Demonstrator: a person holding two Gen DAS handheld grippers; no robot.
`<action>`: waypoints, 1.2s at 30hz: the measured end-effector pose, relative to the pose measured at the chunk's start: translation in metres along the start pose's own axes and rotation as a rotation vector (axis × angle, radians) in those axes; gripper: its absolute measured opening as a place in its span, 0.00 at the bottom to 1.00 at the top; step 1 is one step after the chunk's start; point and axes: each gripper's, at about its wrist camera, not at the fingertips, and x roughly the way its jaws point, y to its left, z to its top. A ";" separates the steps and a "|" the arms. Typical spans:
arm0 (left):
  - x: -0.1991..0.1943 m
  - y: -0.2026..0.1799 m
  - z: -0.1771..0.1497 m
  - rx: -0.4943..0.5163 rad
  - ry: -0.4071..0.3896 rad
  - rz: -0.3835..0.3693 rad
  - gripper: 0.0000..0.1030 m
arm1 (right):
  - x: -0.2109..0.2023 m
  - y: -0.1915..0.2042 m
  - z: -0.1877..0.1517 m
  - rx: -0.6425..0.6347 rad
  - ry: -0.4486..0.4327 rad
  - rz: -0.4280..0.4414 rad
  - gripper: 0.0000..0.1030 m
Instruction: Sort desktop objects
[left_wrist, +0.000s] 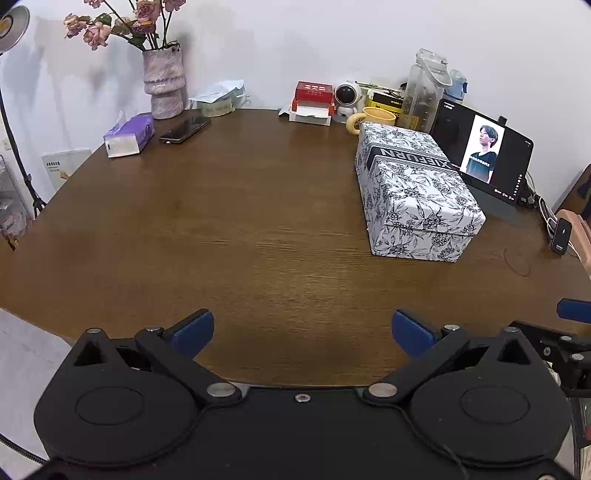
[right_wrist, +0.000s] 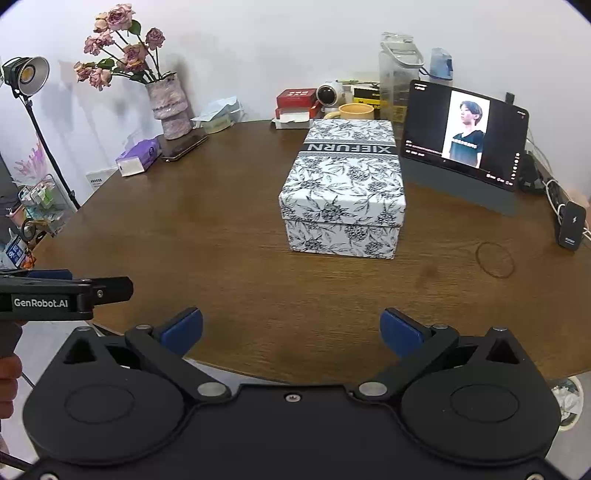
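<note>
My left tool (left_wrist: 302, 330) and right tool (right_wrist: 291, 329) gape wide, empty, over the brown woodgrain counter (right_wrist: 229, 236); one rectangular floral cardboard box (right_wrist: 343, 188) near its far edge

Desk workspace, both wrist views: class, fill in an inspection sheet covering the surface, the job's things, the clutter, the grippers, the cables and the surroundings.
Surface: brown wooden table, bare in the middle; a faint ring mark near its right side.
Job's things: floral lidded box, closed, right of centre; black phone and purple tissue pack at the back left.
Clutter: yellow mug, red box, astronaut figure and clear bottle along the back edge; tablet propped up, screen lit.
Grippers: left gripper and right gripper both open, holding nothing, over the near edge.
Cables: white leads beside a black charger.
Surroundings: white wall, vase of roses, lamp on a stand.
</note>
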 end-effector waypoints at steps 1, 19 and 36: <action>-0.001 0.000 0.000 0.001 -0.001 0.002 1.00 | 0.000 0.001 0.000 -0.003 0.002 0.004 1.00; -0.003 -0.001 -0.001 0.009 -0.010 0.005 1.00 | 0.000 0.009 -0.001 -0.020 0.006 0.032 1.00; -0.001 0.002 -0.003 -0.020 -0.003 -0.039 0.99 | 0.002 0.010 -0.002 -0.027 0.011 0.032 1.00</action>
